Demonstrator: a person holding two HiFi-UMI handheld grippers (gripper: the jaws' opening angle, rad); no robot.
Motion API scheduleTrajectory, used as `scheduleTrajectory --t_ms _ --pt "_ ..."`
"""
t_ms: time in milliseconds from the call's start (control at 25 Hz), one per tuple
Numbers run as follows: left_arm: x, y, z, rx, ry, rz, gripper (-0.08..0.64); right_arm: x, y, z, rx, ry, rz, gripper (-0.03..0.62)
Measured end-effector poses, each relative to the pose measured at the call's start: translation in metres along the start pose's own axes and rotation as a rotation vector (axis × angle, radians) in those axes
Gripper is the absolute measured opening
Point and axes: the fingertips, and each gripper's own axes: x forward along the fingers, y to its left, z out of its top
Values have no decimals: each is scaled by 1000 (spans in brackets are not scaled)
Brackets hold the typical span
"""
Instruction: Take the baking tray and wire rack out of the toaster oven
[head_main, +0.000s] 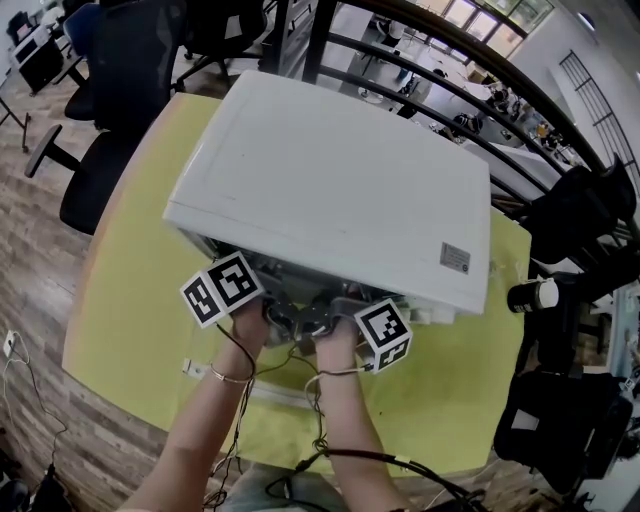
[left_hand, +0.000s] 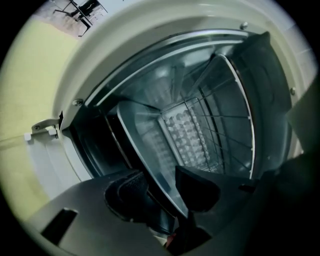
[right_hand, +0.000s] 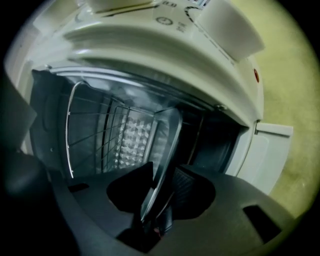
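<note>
Reaching into the open toaster oven (head_main: 330, 180) on the yellow table (head_main: 130, 300), the left gripper (left_hand: 161, 192) and right gripper (right_hand: 161, 189) each pinch the baking tray (right_hand: 167, 135) by its front rim, jaws partly closed on it; the tray lies inside the oven; the wire rack (right_hand: 95, 125) sits inside too.

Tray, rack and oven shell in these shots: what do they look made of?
Baking tray: thin sheet metal, semi-gloss grey, likely coated or aluminised steel; its rim throws a bright line.
Wire rack: thin shiny metal rods, probably chrome-plated; they glint.
Oven housing: smooth white satin, painted sheet metal by the look, though plastic can't be ruled out.
</note>
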Motion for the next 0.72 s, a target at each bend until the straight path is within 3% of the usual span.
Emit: scheduleTrajectory --t_ms 120,720 --pt "0 3 -1 -10 -6 7 130 0 -1 0 7 -4 3 104" --pt "-10 6 -5 -46 -14 13 114 -9 -4 -5 2 14 -11 100"
